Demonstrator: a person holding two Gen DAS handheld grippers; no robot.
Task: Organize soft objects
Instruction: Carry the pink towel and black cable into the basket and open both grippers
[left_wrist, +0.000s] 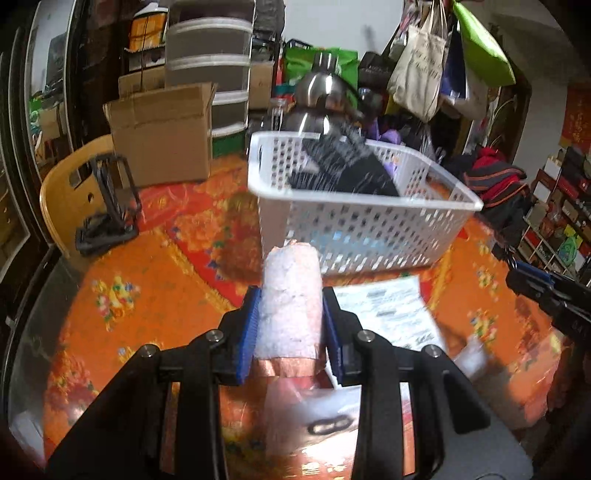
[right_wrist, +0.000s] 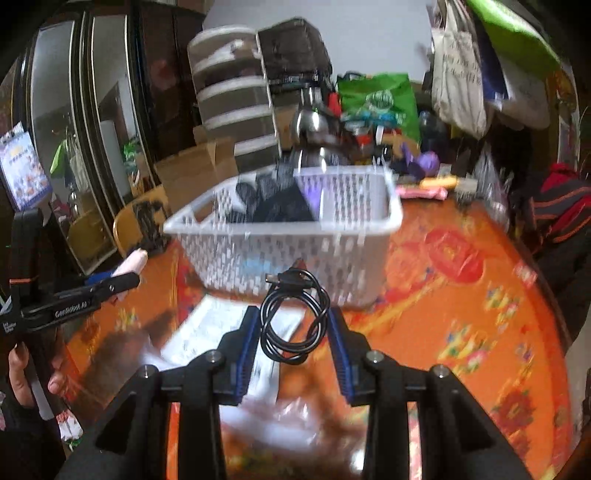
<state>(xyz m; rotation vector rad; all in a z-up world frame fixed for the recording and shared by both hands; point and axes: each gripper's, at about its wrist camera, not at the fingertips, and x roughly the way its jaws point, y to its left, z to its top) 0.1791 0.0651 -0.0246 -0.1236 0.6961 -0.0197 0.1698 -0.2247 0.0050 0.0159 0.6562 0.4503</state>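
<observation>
Roll (left_wrist: 290, 306) clamped in left gripper (left_wrist: 291, 325) | cable (right_wrist: 293, 317) clamped in right gripper (right_wrist: 293, 332)

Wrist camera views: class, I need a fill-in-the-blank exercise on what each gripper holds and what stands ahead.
1. The left gripper holds a pale pink ____ between its jaws.
2. The right gripper holds a coiled black ____.
3. Ahead of both stands a white perforated ____ holding dark items.
4. The tablecloth is mainly ____.

Missing words: roll; cable; basket; orange
</observation>
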